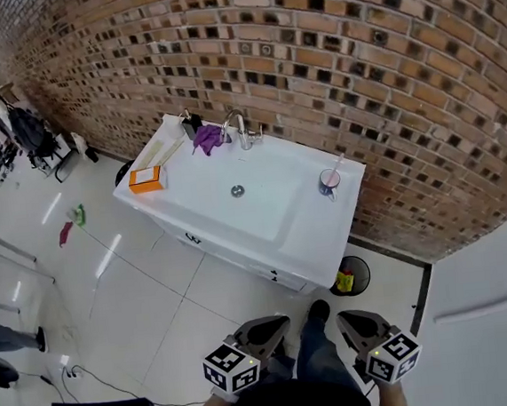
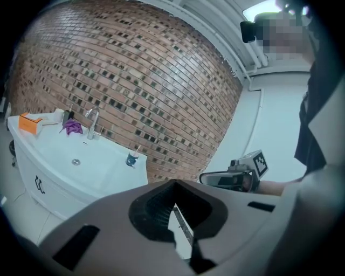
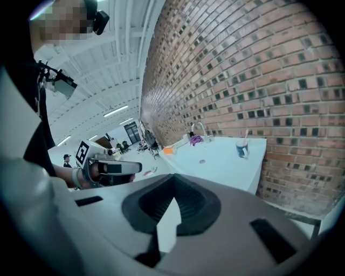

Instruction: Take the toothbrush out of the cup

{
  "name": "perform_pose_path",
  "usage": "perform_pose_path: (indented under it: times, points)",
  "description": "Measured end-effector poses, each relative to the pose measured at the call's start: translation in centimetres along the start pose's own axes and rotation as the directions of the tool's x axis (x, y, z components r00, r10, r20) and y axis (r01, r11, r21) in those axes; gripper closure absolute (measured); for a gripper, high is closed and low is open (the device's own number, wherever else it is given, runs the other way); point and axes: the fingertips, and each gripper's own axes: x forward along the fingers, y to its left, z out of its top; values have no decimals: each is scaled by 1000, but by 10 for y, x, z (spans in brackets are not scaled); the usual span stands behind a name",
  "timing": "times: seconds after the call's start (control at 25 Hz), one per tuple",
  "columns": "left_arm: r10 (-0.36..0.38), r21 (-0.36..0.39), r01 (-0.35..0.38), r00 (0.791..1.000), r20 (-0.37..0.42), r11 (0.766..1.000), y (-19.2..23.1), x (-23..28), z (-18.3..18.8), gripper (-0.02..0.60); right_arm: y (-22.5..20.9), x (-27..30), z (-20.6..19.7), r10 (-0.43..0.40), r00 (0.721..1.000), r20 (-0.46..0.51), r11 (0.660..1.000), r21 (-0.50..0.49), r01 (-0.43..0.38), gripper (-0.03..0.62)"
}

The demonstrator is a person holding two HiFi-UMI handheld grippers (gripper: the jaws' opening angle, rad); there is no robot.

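My left gripper (image 2: 175, 209) has its jaws drawn together on nothing. Only a sliver of light shows through the ribbed dark hollow behind the tips. My right gripper (image 3: 170, 207) is the same, closed and empty. Both hang low, close to my body, since I stand well back and no reach has begun.

Far ahead of both sets of jaws stands the white vanity (image 1: 282, 226), its smooth, glossy surface dished into a shallow basin. The toothbrush (image 1: 335, 165) leans in the small bluish cup (image 1: 329, 183) at the corner ahead of the right jaws, close to the rough brick wall (image 1: 383, 69). Its slim handle rises above the rim, which I judge is the part to pinch.

Further off, ahead of the left jaws, are a chrome faucet (image 1: 239, 128), a crumpled purple cloth (image 1: 207, 139) and an orange box (image 1: 146, 179).
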Motion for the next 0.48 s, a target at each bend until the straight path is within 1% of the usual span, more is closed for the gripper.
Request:
perform_pose_path:
  times: [0.2,0.32,0.48]
  points:
    - [37,3,-37,999,-4,999,9,32,19,583,-30,21,27,55,998,3,998,-30,-55,606]
    - [32,22,-32,999,2,999,7,65,40,583,-63,28,43,78,997,3,996,-42,-78,606]
    - [14,61,-14,1000,8,998,1,114,70,583,-115,35,60,97,995,-12,995,-19,-97,606]
